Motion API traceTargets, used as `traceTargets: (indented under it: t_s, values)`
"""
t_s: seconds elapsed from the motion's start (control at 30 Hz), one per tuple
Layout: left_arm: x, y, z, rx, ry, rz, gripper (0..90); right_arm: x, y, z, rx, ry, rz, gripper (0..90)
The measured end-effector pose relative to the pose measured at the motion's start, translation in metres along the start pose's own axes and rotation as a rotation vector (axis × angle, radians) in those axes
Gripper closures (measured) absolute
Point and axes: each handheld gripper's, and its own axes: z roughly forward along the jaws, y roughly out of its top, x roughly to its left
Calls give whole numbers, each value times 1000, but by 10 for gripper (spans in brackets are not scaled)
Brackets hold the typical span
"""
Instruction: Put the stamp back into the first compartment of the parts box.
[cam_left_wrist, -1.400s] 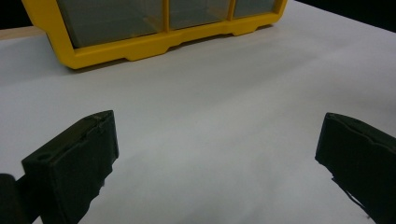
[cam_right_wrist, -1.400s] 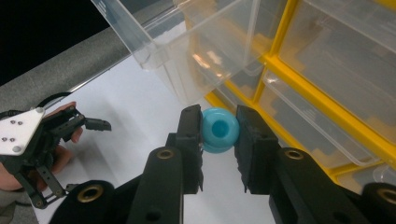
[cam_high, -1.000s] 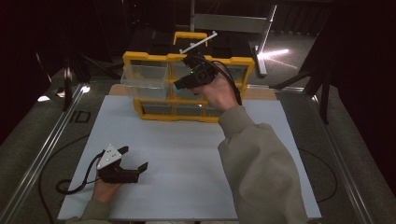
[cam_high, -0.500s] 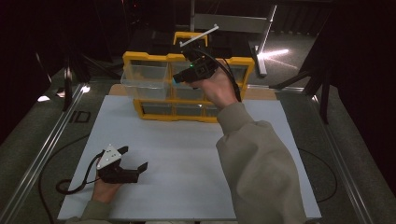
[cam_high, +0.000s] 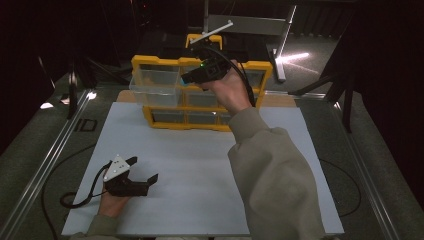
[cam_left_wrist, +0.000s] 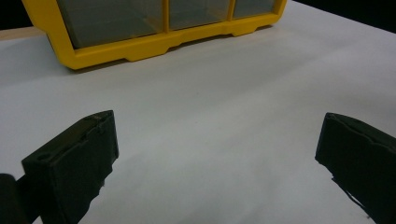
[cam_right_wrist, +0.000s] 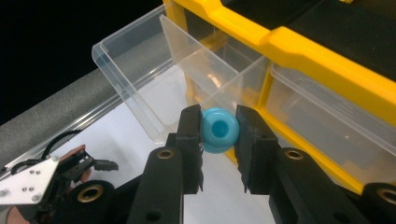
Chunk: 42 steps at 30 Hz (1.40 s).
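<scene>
My right gripper (cam_right_wrist: 218, 128), centre frame, clamps a blue ring (cam_right_wrist: 218, 129) short of the pulled-out clear drawer (cam_right_wrist: 140, 70), upper left; dropping it in remains. My left gripper (cam_high: 131, 176) rests gaping, lower left.

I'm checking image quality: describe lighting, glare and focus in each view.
High view: dark surroundings, a bright glare streak behind the yellow drawer cabinet. Left gripper view: near fingers soft. Right gripper view: blue ring sharp, clear drawer faintly reflective.
</scene>
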Motion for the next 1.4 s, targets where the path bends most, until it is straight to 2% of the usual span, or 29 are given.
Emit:
traceTargets:
  t_s: [0.53, 1.4]
  values:
    - [0, 0, 0, -1, -1, 0, 1, 8, 7, 2, -47, 22, -7, 724]
    - [0, 0, -1, -2, 0, 1, 1, 26, 11, 18, -61, 28, -42, 723]
